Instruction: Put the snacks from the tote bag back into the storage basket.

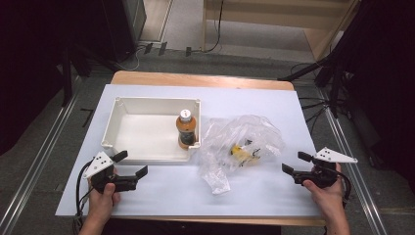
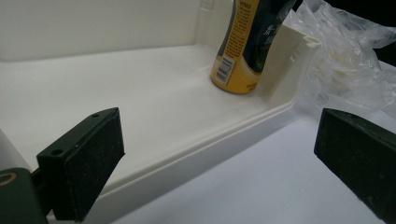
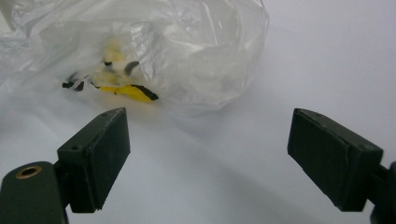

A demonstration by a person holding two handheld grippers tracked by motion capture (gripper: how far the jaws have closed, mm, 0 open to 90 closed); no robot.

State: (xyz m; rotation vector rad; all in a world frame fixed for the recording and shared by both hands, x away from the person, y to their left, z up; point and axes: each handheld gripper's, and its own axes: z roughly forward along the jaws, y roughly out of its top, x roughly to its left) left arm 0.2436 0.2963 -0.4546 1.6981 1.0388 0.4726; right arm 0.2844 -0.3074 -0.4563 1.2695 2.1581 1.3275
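Note:
A white rectangular bin (image 1: 128, 104) sits on the white table cover, and an orange bottle (image 1: 186, 128) with a white cap stands upright in its near right corner. To its right lies a crumpled clear plastic bag (image 1: 243, 137) with a small yellow-and-black item (image 1: 240, 152) inside. My left gripper (image 1: 131, 163) rests open at the bin's near left corner, empty. In the left gripper view the bottle (image 2: 240, 46) and bin wall (image 2: 196, 151) lie ahead. My right gripper (image 1: 295, 162) is open and empty, just right of the bag (image 3: 154, 51); the yellow item (image 3: 128, 92) shows through the plastic.
The white cover (image 1: 161, 188) tops a wooden table whose far edge (image 1: 200, 80) shows. Grey floor with metal rails, cables and black stands surrounds it. A wooden shelf unit (image 1: 313, 24) stands at the back.

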